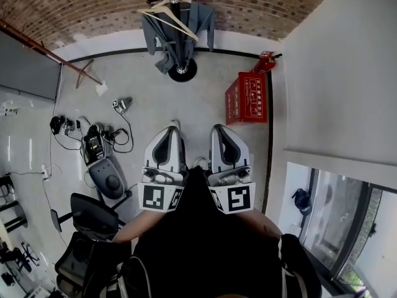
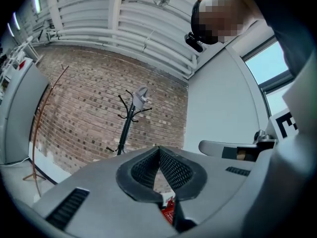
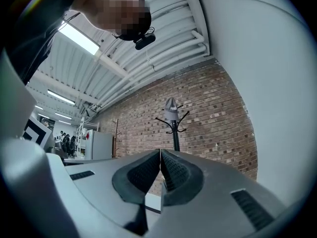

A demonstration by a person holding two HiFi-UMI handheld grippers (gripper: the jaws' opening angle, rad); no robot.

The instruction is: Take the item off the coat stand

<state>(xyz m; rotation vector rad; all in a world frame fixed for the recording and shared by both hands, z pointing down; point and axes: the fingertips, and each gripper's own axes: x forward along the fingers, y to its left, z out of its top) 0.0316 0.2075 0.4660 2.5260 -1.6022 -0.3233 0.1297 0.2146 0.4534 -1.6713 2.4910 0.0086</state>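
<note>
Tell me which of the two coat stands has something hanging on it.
The black coat stand by the brick wall: a grey garment hangs on it. The thin brown stand to its left is bare.

Rough matt brick wall (image 1: 93,5); soft grey cloth jacket (image 1: 158,42); smooth pale wooden hanger (image 1: 183,27).

**Surroundings: floor and walls**

A red box (image 1: 246,98) is seen on the grey floor (image 1: 155,98) against the white wall (image 1: 335,73), a fire extinguisher (image 1: 265,61) just behind it. Tangled cables (image 1: 118,138) and a black office chair (image 1: 93,216) are noted at left. A brick wall (image 1: 111,5) is recorded beyond.
</note>
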